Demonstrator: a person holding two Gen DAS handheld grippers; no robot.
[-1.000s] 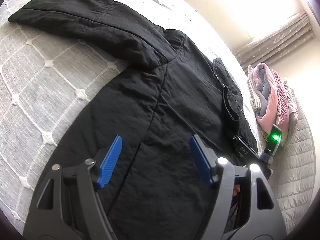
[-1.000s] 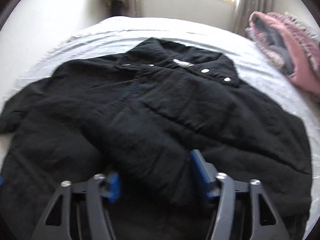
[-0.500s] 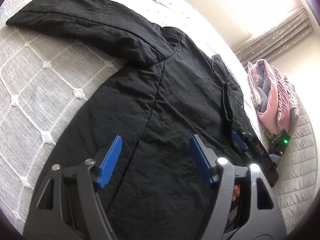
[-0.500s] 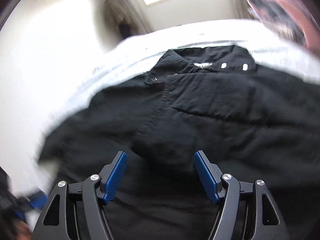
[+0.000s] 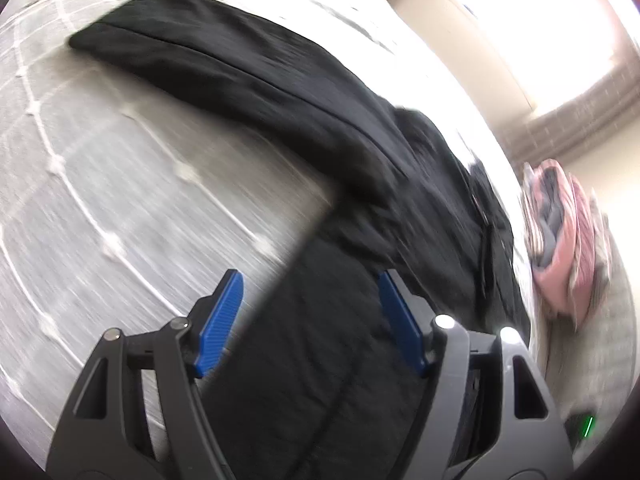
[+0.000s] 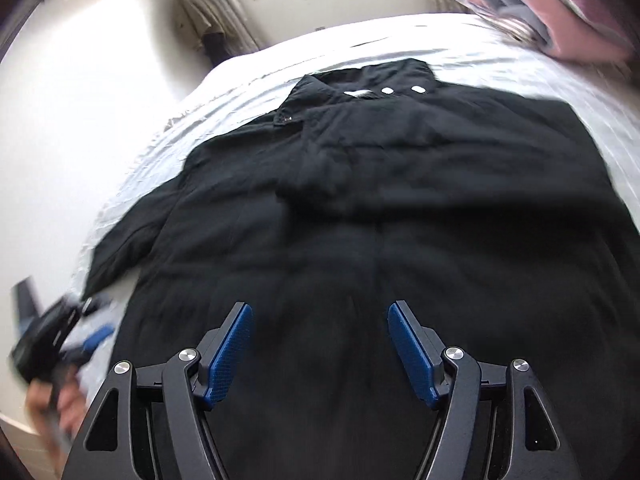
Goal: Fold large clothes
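Right gripper (image 6: 320,350): jaws have just been opening, nothing between them now; a second ago cloth bunched there.
Left gripper (image 5: 310,322): open, empty, now nearer the jacket's side edge.
Black jacket (image 6: 380,208): flat on the bed (image 5: 120,208), collar at 12 o'clock, sleeve at 9.
Meaning: one fold released; the spread sleeve looks next.

- Daylight floods in from the window (image 5: 540,28), which burns out to pure white in your left view.
- Motion blur streaks the bedspread (image 5: 100,184) there.
- Your right view is sharper, softening toward its dark, curved fisheye corners.
- The black jacket (image 6: 380,200) loses detail.
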